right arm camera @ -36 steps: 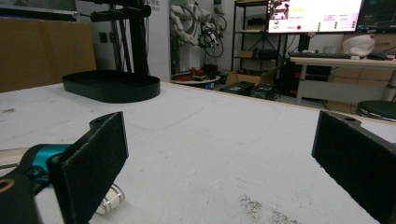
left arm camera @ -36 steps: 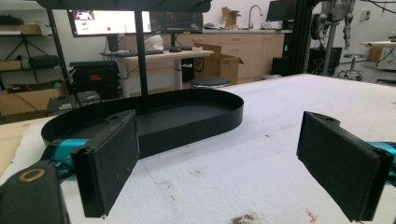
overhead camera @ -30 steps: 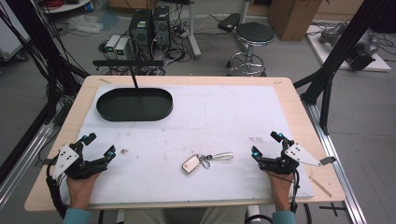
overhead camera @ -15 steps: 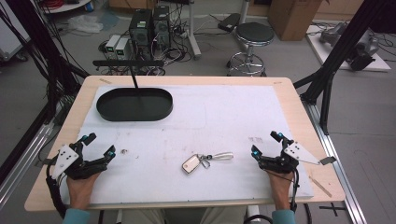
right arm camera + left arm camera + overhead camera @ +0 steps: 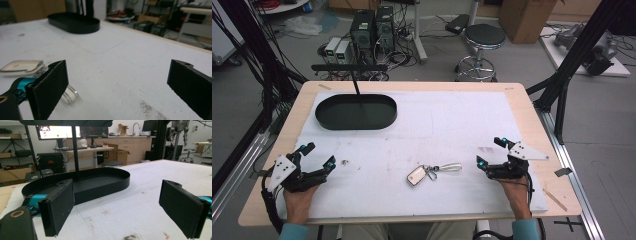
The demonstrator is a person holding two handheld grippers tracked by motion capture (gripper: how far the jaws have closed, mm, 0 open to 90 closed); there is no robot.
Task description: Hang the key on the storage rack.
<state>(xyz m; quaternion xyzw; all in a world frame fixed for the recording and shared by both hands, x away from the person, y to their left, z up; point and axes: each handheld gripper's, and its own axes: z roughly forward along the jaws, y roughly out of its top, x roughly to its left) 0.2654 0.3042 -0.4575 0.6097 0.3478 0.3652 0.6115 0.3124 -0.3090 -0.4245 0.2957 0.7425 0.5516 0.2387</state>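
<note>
Since a second before, the right tongs (image 5: 491,151) were lifted slightly; both stayed wide open, empty. Left tongs (image 5: 316,155) were kept still. At the right tongs' nine o'clock, the key fob (image 5: 417,175) was left on the counter (image 5: 532,115).

The key fob (image 5: 417,175) lies on the counter (image 5: 447,120) near the front edge, in the middle. The left hand-held gripper (image 5: 315,156) is far to its left, the right hand-held gripper (image 5: 490,152) close on its right. The tray (image 5: 356,112) sits behind, at the back left.
</note>
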